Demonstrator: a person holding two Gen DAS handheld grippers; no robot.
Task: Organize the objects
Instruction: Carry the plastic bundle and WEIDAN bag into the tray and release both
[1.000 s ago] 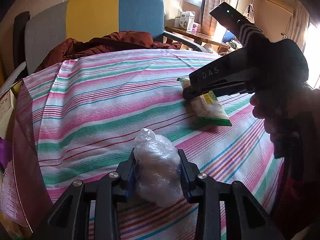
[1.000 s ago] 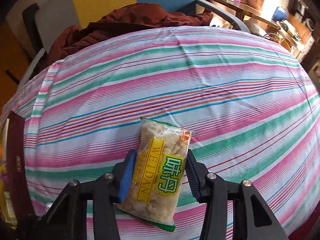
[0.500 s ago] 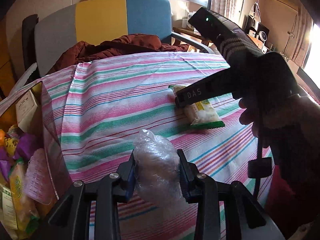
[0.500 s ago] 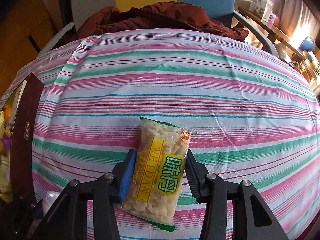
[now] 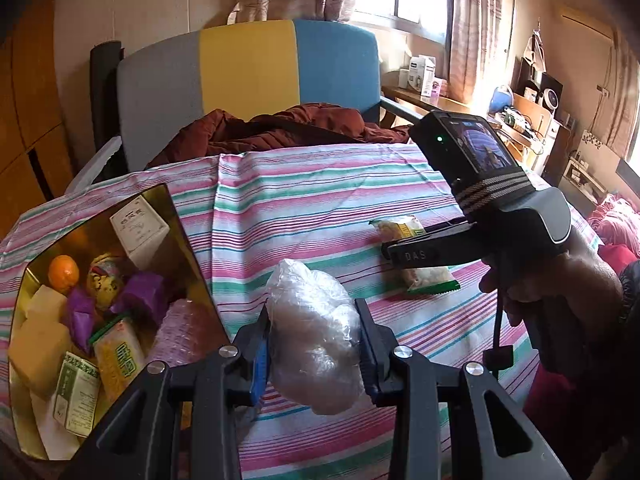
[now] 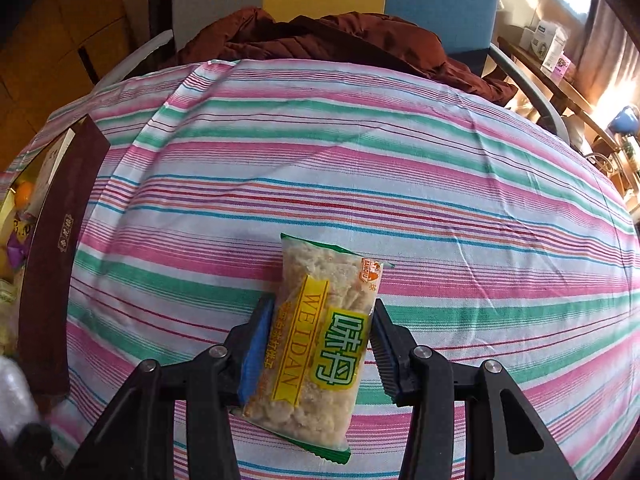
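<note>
My left claw (image 5: 314,346) grips a clear plastic bag (image 5: 316,336) at its middle, lifted above the striped worktop (image 5: 304,208), just beside the open box (image 5: 186,240). The bag looks light, soft and crinkly, probably slippery; I judge a mid-body squeeze safest. My right claw (image 6: 316,354) holds one yellow-and-green snack packet (image 6: 316,344) across its width, low over the worktop; it seems light, its contents brittle, so gentle pressure suits it. Count: two claws, one bag, one held packet, one box. In the box: one orange (image 5: 63,273) and at least one similar packet (image 5: 118,358); the rest I cannot count exactly.
</note>
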